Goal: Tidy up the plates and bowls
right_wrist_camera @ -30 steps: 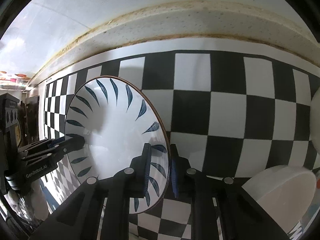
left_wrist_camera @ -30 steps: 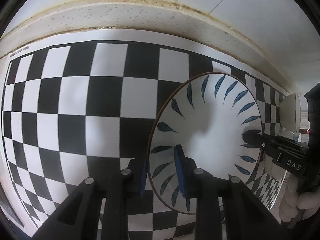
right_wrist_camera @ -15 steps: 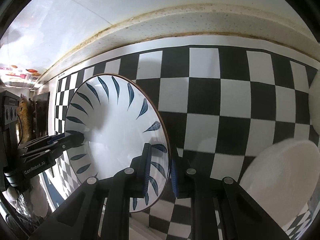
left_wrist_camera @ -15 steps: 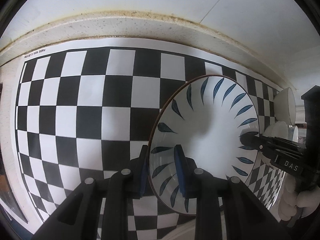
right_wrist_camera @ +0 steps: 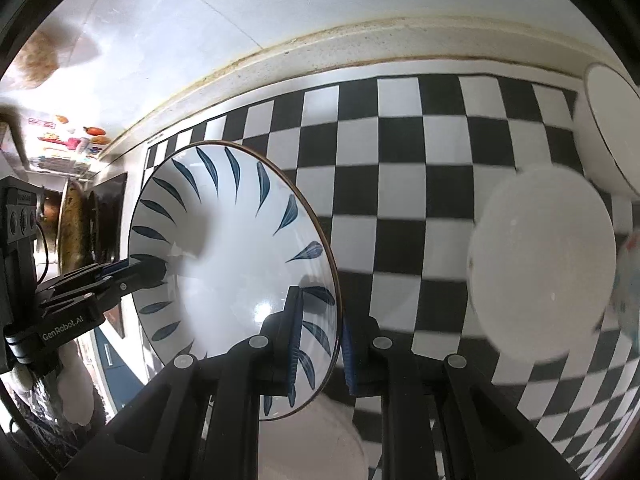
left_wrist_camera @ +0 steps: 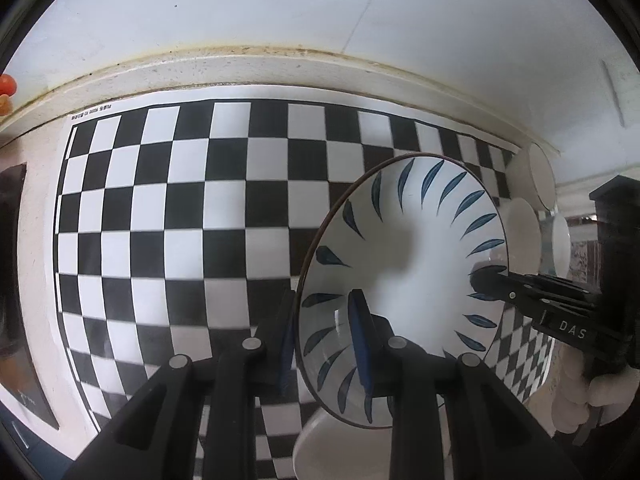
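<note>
A black-and-white checkered mat (left_wrist_camera: 192, 216) covers a speckled pale counter (left_wrist_camera: 224, 70) that meets a white tiled wall (left_wrist_camera: 320, 4) along a stained seam; fridge-style magnets (right_wrist_camera: 76, 138) and a dark stove area (right_wrist_camera: 108, 216) show past the mat's far left end in the right wrist view. Held above the mat, a white bowl with blue leaf strokes and a brown rim (left_wrist_camera: 404, 276) is gripped from two opposite sides. The left gripper (left_wrist_camera: 326, 344) is clenched on the bowl's rim, one blue-padded finger inside and one outside; the right gripper (right_wrist_camera: 320, 350) pinches the opposite rim the same way. A white-gloved hand (left_wrist_camera: 588, 396) holds the right tool, another (right_wrist_camera: 74, 384) the left. Plain white bowls sit toward the mat's right edge: one wide bowl (right_wrist_camera: 540, 264), blurred, and another (right_wrist_camera: 608, 128) at the far right corner beside the wall. A further white dish (right_wrist_camera: 312, 444) lies directly beneath the lifted bowl, at the near edge
</note>
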A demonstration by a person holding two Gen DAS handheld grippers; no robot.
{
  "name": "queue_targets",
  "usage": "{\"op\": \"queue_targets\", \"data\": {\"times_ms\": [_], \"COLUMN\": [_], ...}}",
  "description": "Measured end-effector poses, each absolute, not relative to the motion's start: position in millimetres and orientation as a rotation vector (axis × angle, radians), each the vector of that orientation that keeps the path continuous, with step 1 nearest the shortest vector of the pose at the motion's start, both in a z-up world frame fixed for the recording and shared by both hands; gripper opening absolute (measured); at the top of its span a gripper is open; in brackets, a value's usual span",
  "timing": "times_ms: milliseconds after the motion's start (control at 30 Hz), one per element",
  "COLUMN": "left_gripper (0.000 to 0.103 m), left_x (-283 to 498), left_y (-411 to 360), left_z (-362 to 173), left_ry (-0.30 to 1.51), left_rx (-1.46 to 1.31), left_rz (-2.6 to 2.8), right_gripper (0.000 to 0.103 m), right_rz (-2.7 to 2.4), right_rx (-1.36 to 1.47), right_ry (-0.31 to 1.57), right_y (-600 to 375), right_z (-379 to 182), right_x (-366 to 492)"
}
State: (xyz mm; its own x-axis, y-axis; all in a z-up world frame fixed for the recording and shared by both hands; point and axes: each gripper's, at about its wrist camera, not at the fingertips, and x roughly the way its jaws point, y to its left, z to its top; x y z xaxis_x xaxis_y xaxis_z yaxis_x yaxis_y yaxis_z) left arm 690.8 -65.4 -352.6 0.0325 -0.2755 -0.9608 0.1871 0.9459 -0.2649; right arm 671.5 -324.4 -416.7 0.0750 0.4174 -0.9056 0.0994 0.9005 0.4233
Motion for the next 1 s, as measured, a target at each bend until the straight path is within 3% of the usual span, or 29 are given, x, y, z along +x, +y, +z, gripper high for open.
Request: {"op": "queue_targets", "data": {"times_ms": [200,1000], "left_gripper": [0.023,0.023], "left_x": [663,575], "left_y": [-65,-63], "left_z": [-341,-375], "left_ry": [1.491,1.606], "left_rx": [-0.035,0.024], "left_rz": [-0.390,-0.414], "right_gripper": [0.019,0.019], "right_rz": [0.250,0.253], "right_rx": [0.476,0.500], "right_ry": [1.485,1.593], "right_y": [-327,-302], "right_z": [-411,-454], "right_x": [629,499]}}
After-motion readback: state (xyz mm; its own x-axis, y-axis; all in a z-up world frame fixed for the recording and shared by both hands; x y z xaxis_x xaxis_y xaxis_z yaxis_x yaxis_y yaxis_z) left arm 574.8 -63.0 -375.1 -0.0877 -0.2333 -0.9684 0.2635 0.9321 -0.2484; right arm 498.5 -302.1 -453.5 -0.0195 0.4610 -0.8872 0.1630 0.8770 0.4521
